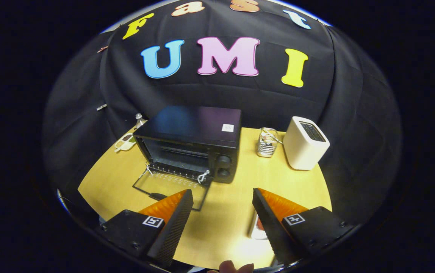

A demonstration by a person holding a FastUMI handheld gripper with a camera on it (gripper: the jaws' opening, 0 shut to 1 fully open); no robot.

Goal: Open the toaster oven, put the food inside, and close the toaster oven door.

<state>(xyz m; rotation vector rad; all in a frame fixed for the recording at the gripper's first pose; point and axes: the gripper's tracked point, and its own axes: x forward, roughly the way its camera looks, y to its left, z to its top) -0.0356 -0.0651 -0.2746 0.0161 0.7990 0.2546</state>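
gripper view | rides above jaws (fisheye) | faces forward-down | toaster oven [189, 146] near, just ahead

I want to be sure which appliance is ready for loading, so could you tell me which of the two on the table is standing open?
The black toaster oven, its glass door folded down flat; the white toaster has no door.

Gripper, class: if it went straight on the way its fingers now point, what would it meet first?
The gripper is open, with bare wooden table between its fingers. Straight ahead, it would probably meet the toaster oven first, near its knobs, just right of the lowered glass door. Depth is hard to judge in the fisheye view.
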